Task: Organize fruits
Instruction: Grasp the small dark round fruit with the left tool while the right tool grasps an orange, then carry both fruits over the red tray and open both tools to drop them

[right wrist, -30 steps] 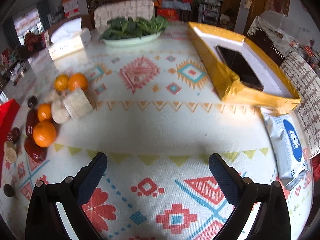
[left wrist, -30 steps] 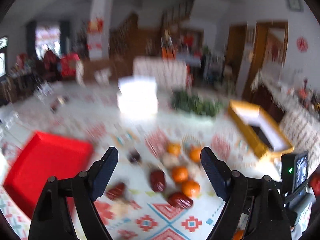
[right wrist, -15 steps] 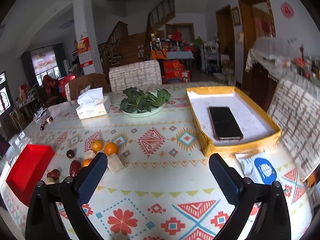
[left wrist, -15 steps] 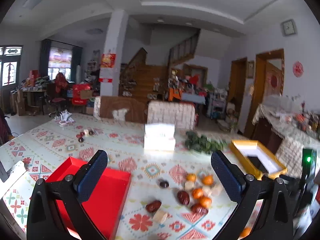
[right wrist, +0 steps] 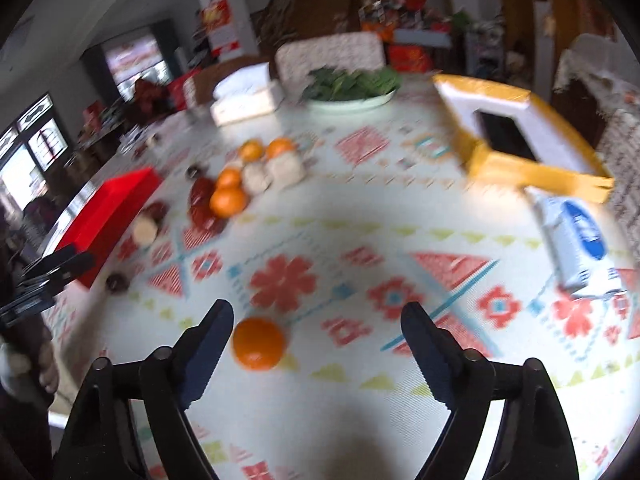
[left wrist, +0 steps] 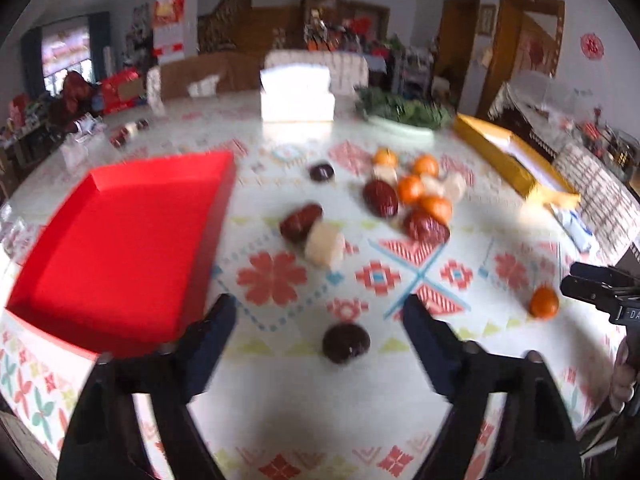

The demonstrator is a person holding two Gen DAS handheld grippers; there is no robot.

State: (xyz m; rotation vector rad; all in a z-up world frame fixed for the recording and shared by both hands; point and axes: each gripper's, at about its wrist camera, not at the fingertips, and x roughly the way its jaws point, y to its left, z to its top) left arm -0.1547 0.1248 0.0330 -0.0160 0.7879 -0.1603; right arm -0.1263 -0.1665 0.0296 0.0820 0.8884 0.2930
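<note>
My left gripper (left wrist: 320, 320) hangs over the patterned tablecloth with its jaws closing; a dark round fruit (left wrist: 346, 343) lies between the fingers, untouched. A red tray (left wrist: 120, 236) sits just to its left. Beyond lie red dates, pale cubes and several oranges in a pile (left wrist: 408, 200). My right gripper (right wrist: 318, 324) is also closing, with a lone orange (right wrist: 259, 343) beside its left finger (right wrist: 208, 344), not gripped. The same orange (left wrist: 543, 301) shows at the right of the left wrist view.
A yellow-rimmed box (right wrist: 516, 136) holding a black phone stands at the right, with a wipes pack (right wrist: 576, 240) in front of it. A plate of greens (right wrist: 352, 88) and a tissue box (right wrist: 244, 98) are at the back. A person's hand (right wrist: 44, 368) is at the left edge.
Both grippers have tipped down toward the table and come closer to it. Their jaws are narrower than half a second ago. The dark fruit and the lone orange now lie between or beside the fingers.
</note>
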